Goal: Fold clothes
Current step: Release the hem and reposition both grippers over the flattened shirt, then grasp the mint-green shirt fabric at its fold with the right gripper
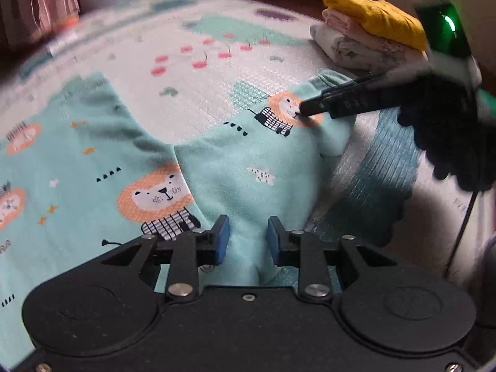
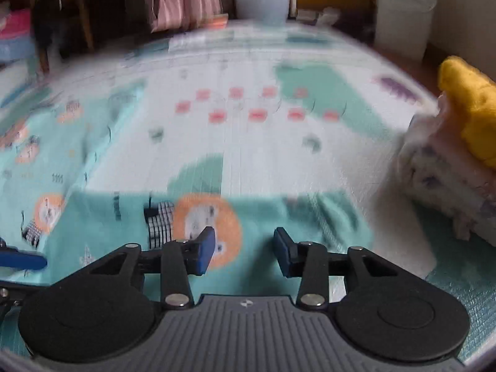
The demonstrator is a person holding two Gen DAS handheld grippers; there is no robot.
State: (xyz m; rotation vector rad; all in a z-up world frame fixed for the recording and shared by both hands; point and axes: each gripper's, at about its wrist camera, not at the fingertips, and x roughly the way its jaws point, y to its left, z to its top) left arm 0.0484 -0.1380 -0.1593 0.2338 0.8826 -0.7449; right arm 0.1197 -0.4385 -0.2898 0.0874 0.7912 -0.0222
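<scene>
Both sets of jaws stand apart, gripping nothing. A raised fold of the pyjamas (image 1: 248,167) runs between the left gripper (image 1: 248,237) pads, though whether the pads touch the cloth cannot be told. Much of the right wrist view is smeared by blur, so the print on the cloth there is hard to read and the far wall items stay vague. The right gripper (image 2: 245,248) hovers over a pyjama leg; seen from the left wrist, its tip rests at an orange lion print, with a black glove (image 1: 449,142) behind it. The pyjamas lie spread on the mat (image 1: 198,71), cut off at the left edge and hidden below by the gripper body. A stack (image 1: 369,34) of folded clothes, yellow on top, sits near the leg's end.
</scene>
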